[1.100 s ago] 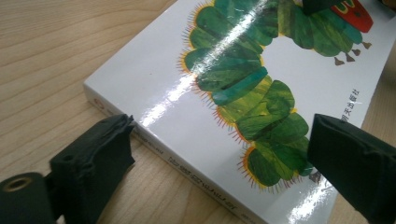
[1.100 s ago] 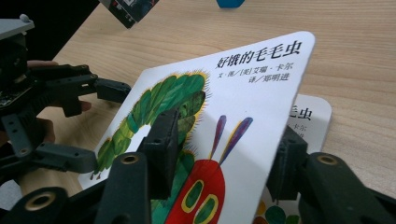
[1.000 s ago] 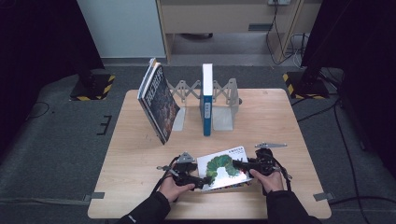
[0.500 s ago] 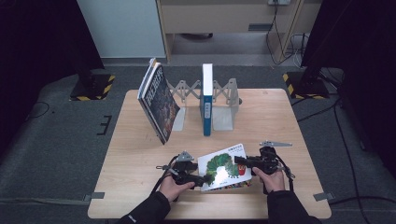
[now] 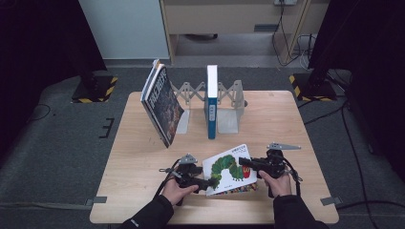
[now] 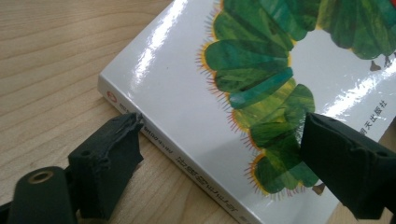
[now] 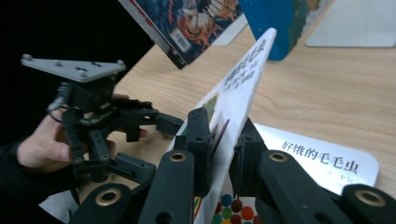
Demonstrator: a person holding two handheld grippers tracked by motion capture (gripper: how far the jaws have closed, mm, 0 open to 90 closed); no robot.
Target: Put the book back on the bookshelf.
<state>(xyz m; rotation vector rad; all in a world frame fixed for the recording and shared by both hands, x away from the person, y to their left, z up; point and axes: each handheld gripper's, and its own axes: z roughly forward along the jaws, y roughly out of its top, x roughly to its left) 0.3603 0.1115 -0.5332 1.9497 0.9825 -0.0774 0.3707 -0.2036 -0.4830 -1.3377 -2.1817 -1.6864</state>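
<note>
caterpillar book: right gripper fingers clamp its lifted cover, left gripper fingers apart astride its spine.

White picture book showing a green segmented caterpillar with yellow-orange bristles, black lettering and a strip of coloured dots at its lower edge; black grippers, left and right, each carrying a grey plate; blue book standing in a grey rack; dark multicoloured book leaning; pale wood-grain table lying beneath
</note>
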